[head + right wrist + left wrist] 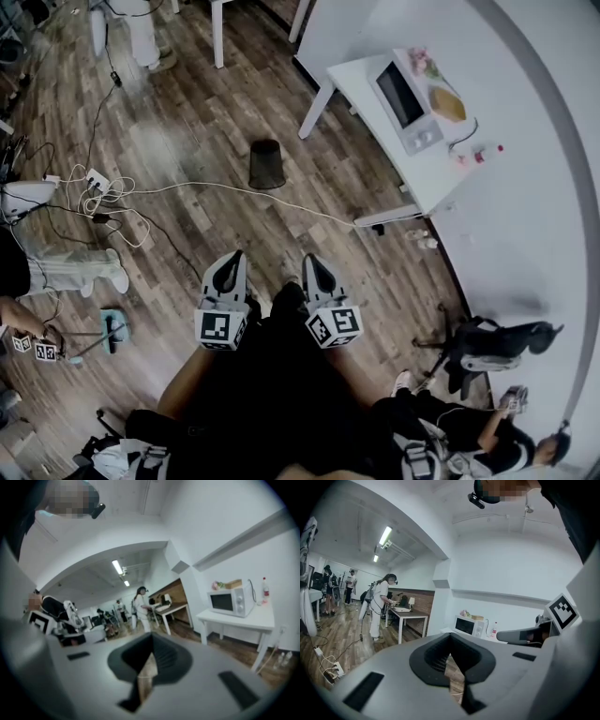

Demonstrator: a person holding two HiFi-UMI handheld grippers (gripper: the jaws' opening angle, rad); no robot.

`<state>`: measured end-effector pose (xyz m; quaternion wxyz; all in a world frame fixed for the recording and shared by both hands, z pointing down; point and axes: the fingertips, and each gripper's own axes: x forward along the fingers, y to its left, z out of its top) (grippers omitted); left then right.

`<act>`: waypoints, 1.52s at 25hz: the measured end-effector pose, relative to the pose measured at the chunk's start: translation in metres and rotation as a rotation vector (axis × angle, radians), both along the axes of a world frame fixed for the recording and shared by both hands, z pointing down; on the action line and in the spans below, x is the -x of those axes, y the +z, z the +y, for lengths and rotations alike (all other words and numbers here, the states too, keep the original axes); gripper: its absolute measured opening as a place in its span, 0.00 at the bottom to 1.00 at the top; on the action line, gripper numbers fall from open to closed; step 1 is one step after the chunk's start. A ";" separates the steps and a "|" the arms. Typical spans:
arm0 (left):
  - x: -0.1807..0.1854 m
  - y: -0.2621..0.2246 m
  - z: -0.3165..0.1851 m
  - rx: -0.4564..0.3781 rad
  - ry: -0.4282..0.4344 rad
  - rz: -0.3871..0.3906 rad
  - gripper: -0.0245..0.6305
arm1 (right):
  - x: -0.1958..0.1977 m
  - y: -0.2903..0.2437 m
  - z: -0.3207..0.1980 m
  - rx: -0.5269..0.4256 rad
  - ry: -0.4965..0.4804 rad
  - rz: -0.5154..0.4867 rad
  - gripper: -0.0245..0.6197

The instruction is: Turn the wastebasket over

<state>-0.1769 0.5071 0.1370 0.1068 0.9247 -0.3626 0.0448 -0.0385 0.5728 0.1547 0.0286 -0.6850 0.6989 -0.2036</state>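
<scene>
Well beyond the fingers (230,271), wastebasket (266,165)

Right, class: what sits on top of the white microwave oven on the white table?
A tan box and a small pink item rest on the white microwave oven; the box's contents are hidden.

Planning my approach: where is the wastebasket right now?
In the head view, the wastebasket sits on the wood floor, upper centre, just beyond the white cable and left of the table with the microwave.
</scene>
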 end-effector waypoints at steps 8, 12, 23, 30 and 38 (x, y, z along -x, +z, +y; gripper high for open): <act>0.010 0.011 -0.016 0.035 -0.028 0.007 0.09 | 0.007 0.011 -0.019 0.023 -0.028 0.020 0.09; 0.008 0.018 -0.034 0.035 -0.047 0.000 0.09 | 0.002 0.019 -0.045 0.018 -0.056 0.037 0.09; -0.050 0.035 -0.118 0.062 -0.083 -0.038 0.09 | -0.058 0.042 -0.141 0.064 -0.133 0.053 0.09; -0.108 0.042 -0.186 0.087 -0.119 -0.076 0.09 | -0.114 0.067 -0.216 0.108 -0.211 0.073 0.09; -0.146 0.048 -0.245 0.096 -0.201 -0.099 0.09 | -0.156 0.103 -0.287 0.137 -0.323 0.127 0.09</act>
